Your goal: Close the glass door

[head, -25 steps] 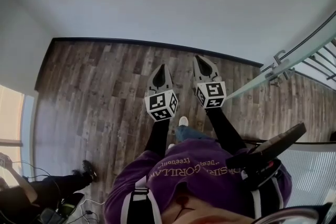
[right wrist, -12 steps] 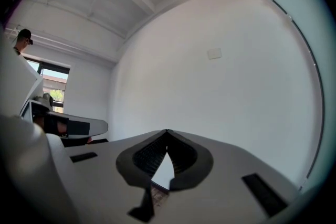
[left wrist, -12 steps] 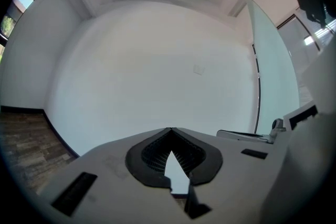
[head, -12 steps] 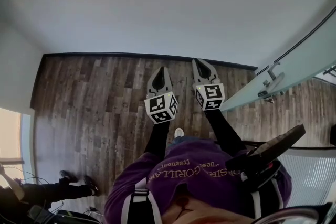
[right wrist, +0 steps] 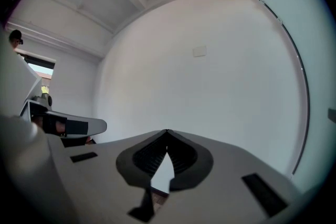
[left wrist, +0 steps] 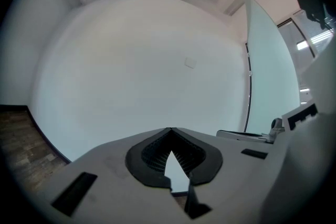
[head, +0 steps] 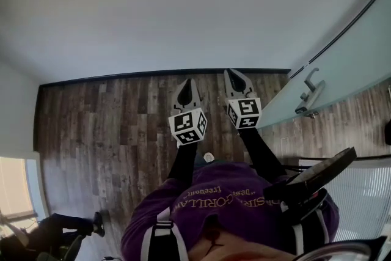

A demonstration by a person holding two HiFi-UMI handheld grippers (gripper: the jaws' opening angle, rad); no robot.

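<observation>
The frosted glass door [head: 357, 58] slants across the right of the head view, its metal handle [head: 308, 91] facing me. My left gripper [head: 188, 84] and right gripper [head: 236, 74] are held side by side over the wood floor, pointing at the white wall, left of the door and apart from it. Both are shut with nothing between their jaws. In the left gripper view the tips of the left gripper [left wrist: 169, 128] meet, with the glass door [left wrist: 270, 76] at right. The right gripper [right wrist: 167, 131] has its tips together too.
A white wall [head: 183, 9] with a black baseboard [head: 159, 75] stands close ahead. Dark wood floor [head: 104, 125] lies below. A person in dark clothes [head: 58, 230] is at the lower left. A white slatted panel [head: 363, 198] is at the lower right.
The wall has come nearer and the floor strip ahead has shrunk. The door and handle now sit closer beside the right gripper. The railing behind the door is out of view. Both grippers stay shut.
</observation>
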